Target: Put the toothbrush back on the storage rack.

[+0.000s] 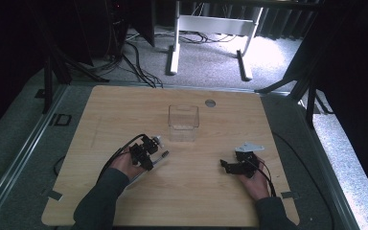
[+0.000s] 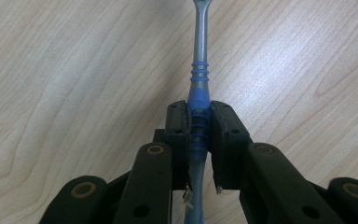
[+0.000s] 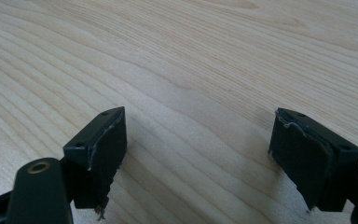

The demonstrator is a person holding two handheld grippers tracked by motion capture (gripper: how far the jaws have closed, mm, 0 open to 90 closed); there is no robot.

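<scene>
A slim grey stick with a blue ribbed grip, like a toothbrush handle, lies low over the wooden table. My left gripper is shut on that blue grip, its pads pressing both sides. In the high view the left gripper sits left of centre, and the stick pokes out toward the right. A clear plastic box stands upright just beyond it. My right gripper rests on the table at the right, and its jaws stand wide open over bare wood.
A round grey grommet sits in the table near its far edge. Beyond the table, cables and a white desk frame are on the carpet. Dark stands flank both sides.
</scene>
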